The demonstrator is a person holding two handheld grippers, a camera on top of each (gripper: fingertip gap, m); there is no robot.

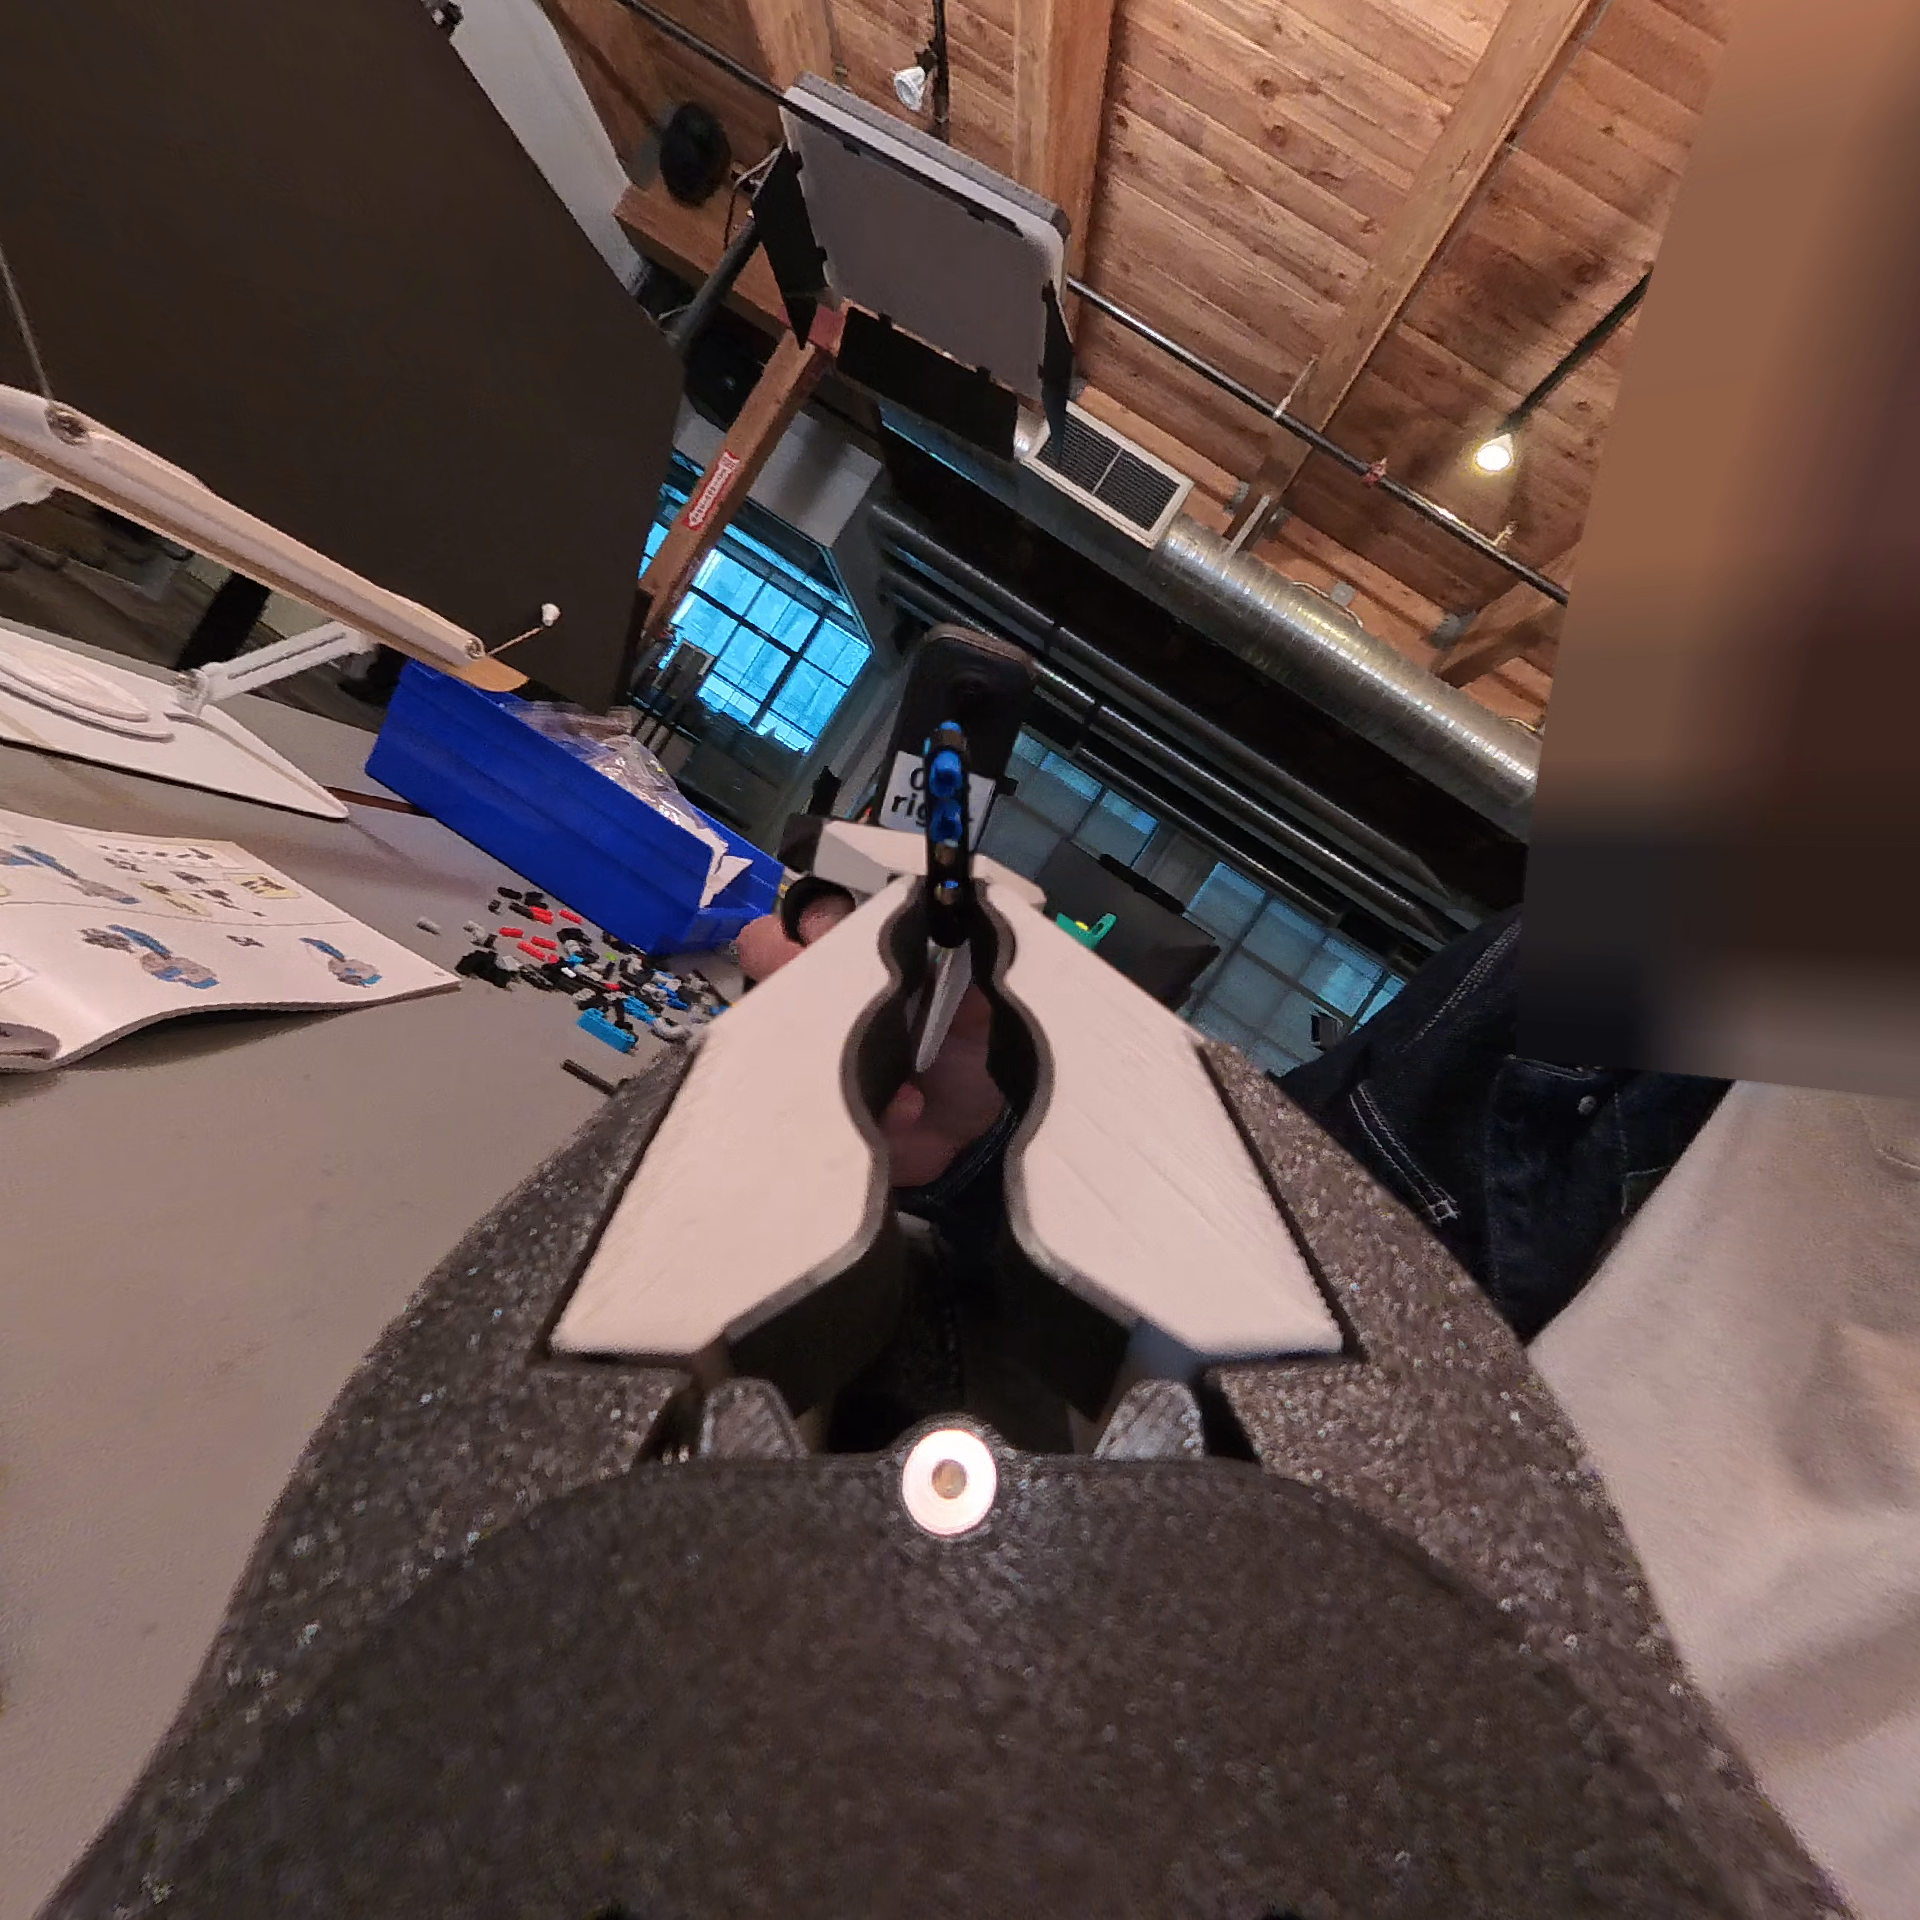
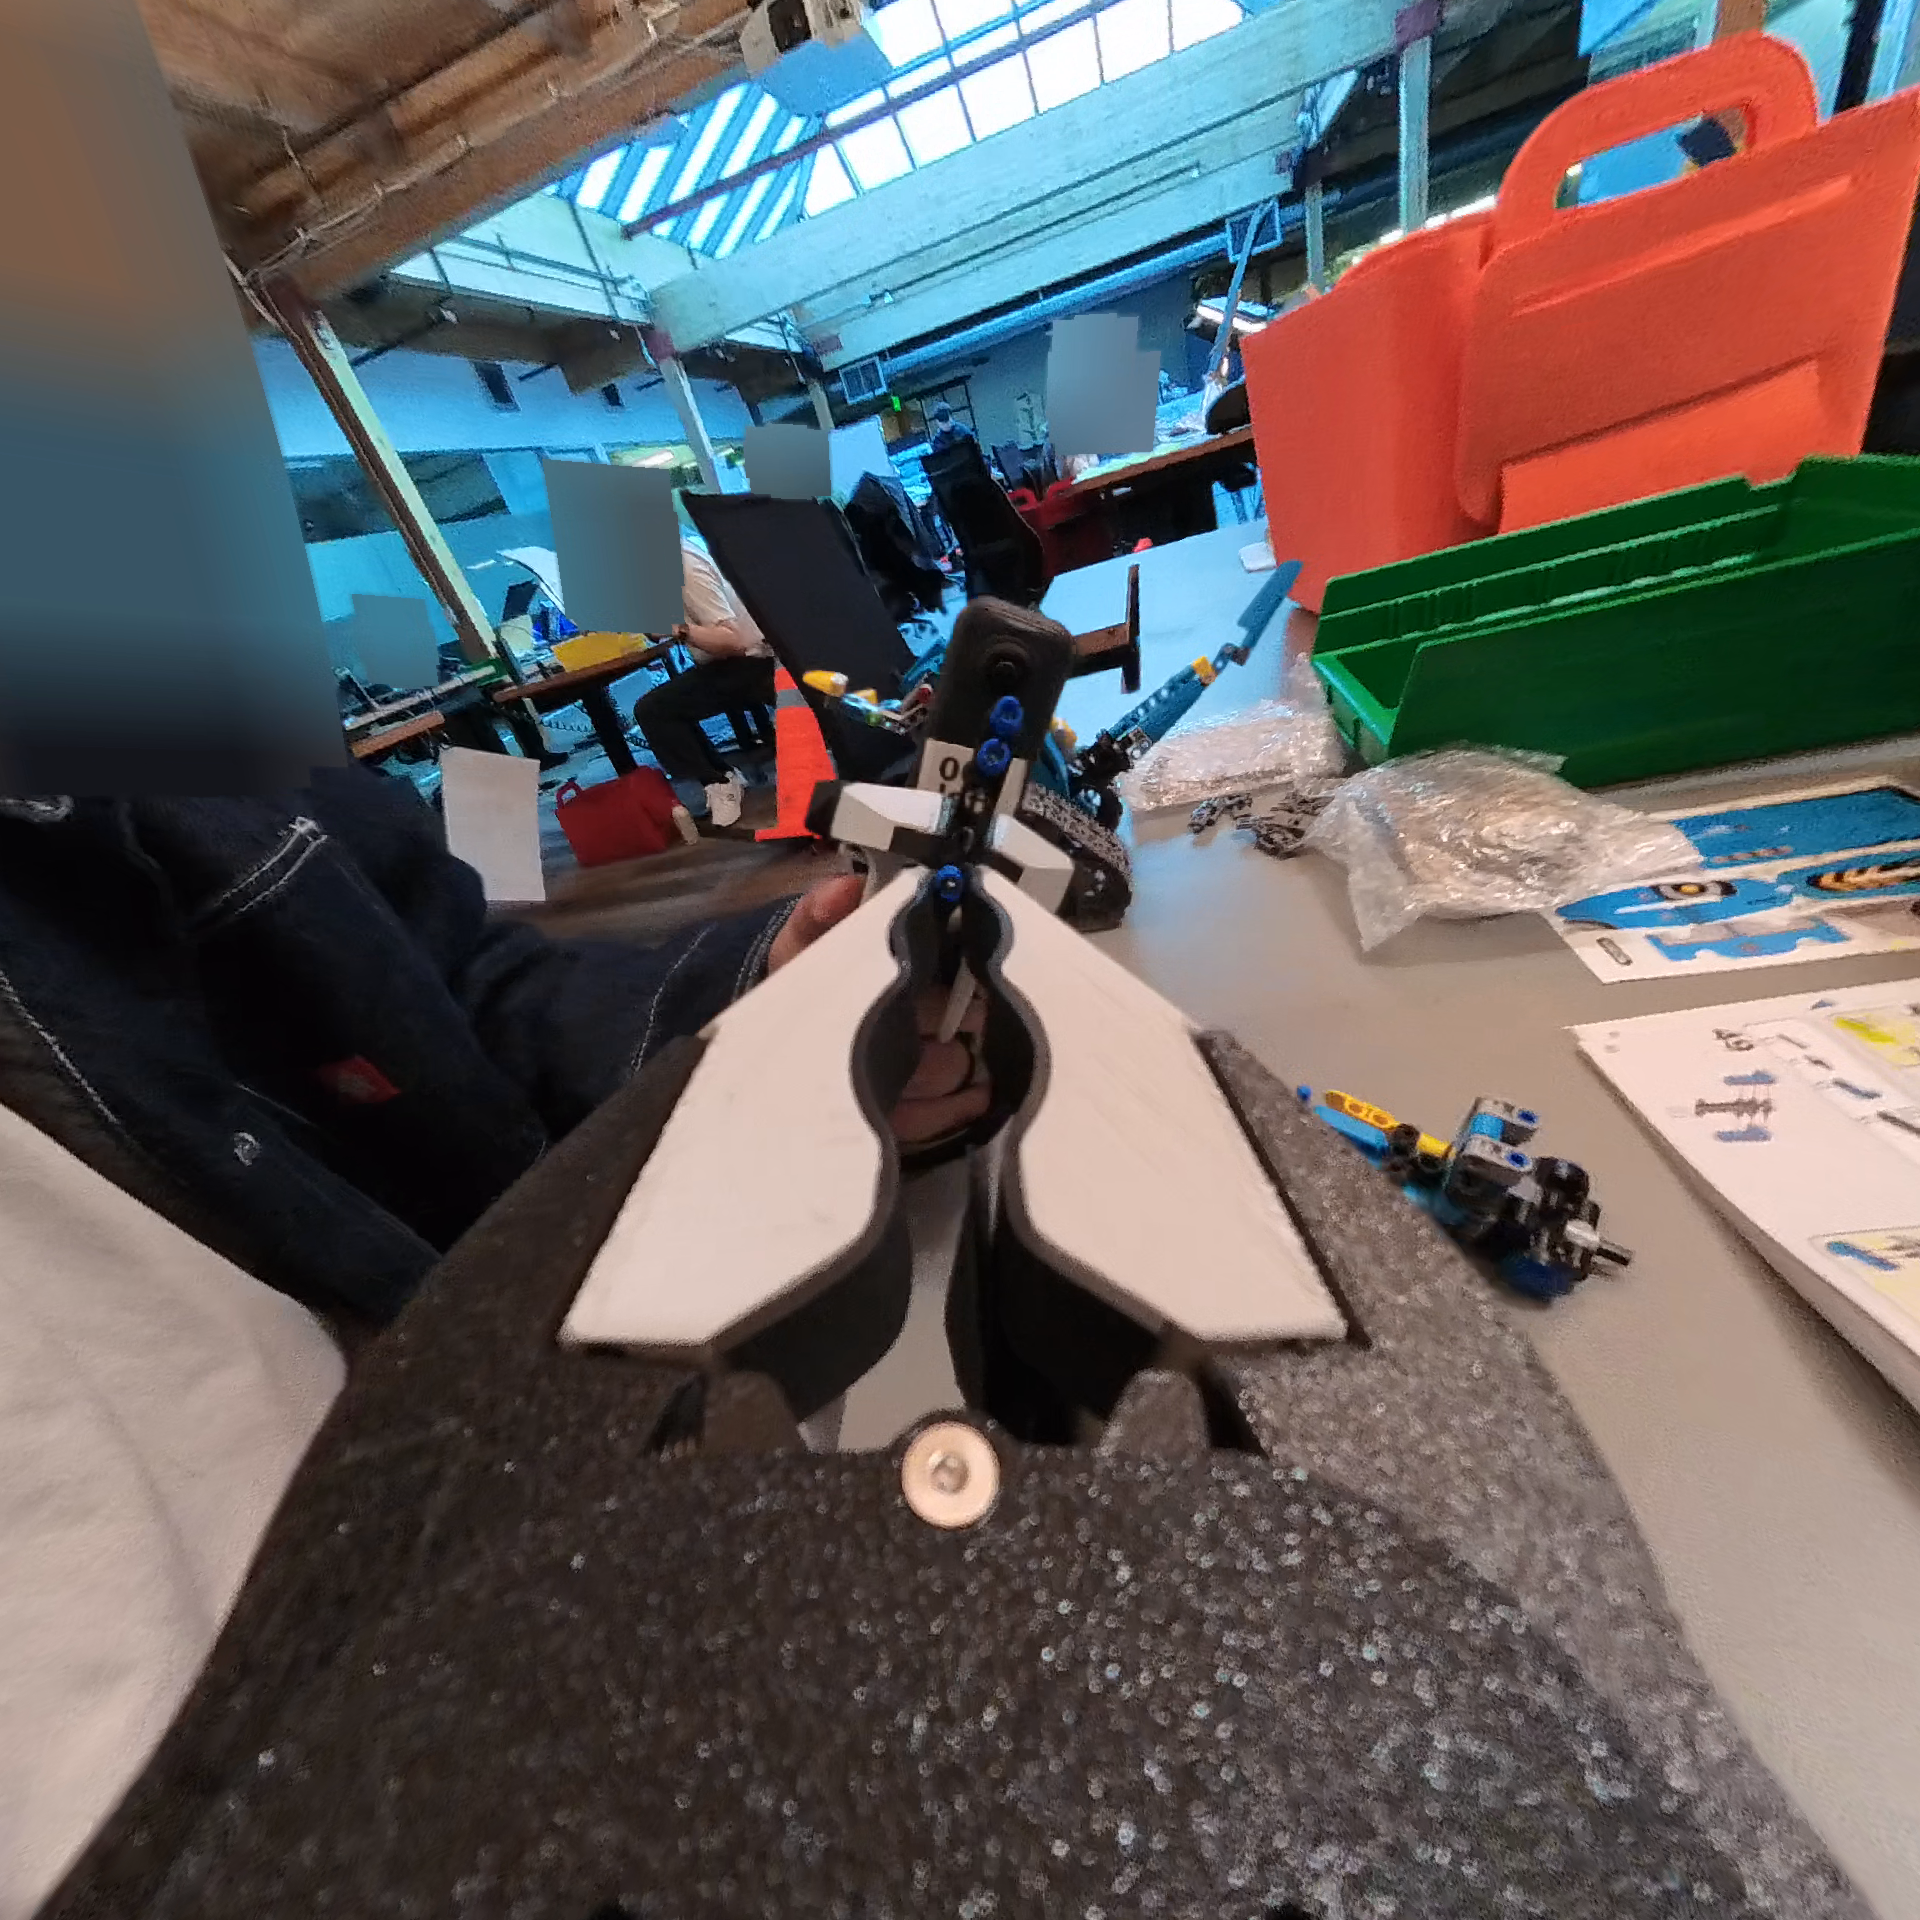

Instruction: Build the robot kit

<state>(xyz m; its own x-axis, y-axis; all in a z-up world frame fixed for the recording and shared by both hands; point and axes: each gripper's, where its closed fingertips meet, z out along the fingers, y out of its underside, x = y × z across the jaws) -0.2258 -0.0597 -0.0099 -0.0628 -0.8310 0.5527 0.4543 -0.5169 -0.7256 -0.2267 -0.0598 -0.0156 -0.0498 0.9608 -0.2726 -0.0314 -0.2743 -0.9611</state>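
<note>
My left gripper [image 1: 945, 896] is shut on the lower end of a thin black beam [image 1: 948, 831] that stands upright, with blue pins [image 1: 940, 774] in its holes. The right gripper [image 1: 966, 686] faces it tip to tip, just behind the beam. In the right wrist view my right gripper [image 2: 948, 891] is closed down on a small blue pin [image 2: 945, 883] at the foot of the same black beam [image 2: 977, 795]. The left gripper's white fingers [image 2: 883, 816] clamp that beam right beyond. Both are held above the grey table [image 2: 1299, 997].
A blue bin [image 1: 540, 790], loose small parts [image 1: 582, 966] and an open instruction booklet [image 1: 156, 935] lie to the left. A green bin [image 2: 1621, 644], an orange bag [image 2: 1558, 343], plastic bags [image 2: 1475, 831], a small part assembly [image 2: 1507, 1184] and a tracked model [image 2: 1091, 831] lie to the right. The tips of both grippers are at nearly the same place.
</note>
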